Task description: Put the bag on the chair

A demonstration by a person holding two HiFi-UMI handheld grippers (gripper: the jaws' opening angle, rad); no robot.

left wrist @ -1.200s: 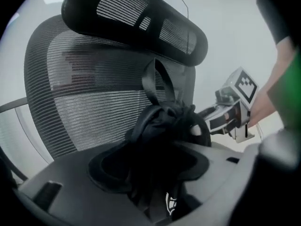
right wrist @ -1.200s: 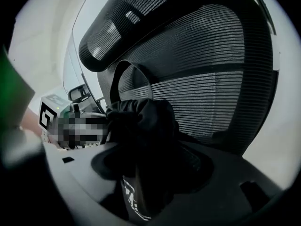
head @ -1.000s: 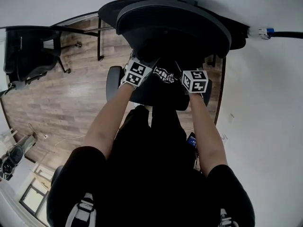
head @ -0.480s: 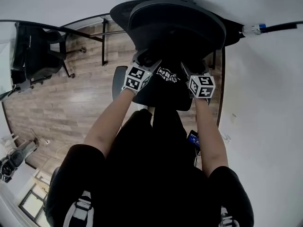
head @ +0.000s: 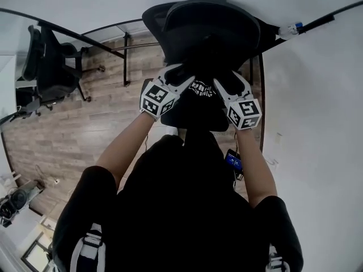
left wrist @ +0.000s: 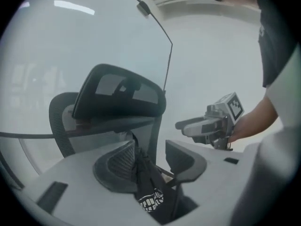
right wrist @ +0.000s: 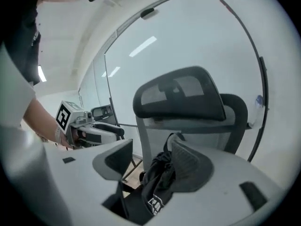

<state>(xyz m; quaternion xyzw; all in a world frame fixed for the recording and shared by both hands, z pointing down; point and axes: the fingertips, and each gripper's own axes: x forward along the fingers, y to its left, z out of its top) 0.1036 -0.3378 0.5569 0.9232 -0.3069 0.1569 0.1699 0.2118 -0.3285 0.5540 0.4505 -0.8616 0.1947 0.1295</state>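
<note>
Loosely, bag (left wrist: 150, 194) between closing, wide-apart jaws of left gripper (left wrist: 149, 147) and right gripper (right wrist: 151, 145), ungripped.

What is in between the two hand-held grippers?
The black bag, on the chair, as the head view shows. The left hand-held gripper and right hand-held gripper are closing their jaws around bag cloth, not yet pinching it.

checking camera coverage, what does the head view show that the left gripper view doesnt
Head view only: the wood floor and a second office chair at the left. Left gripper view only: a ceiling light and the front of the headrest. Both: the black bag with white print, and the near chair.
</note>
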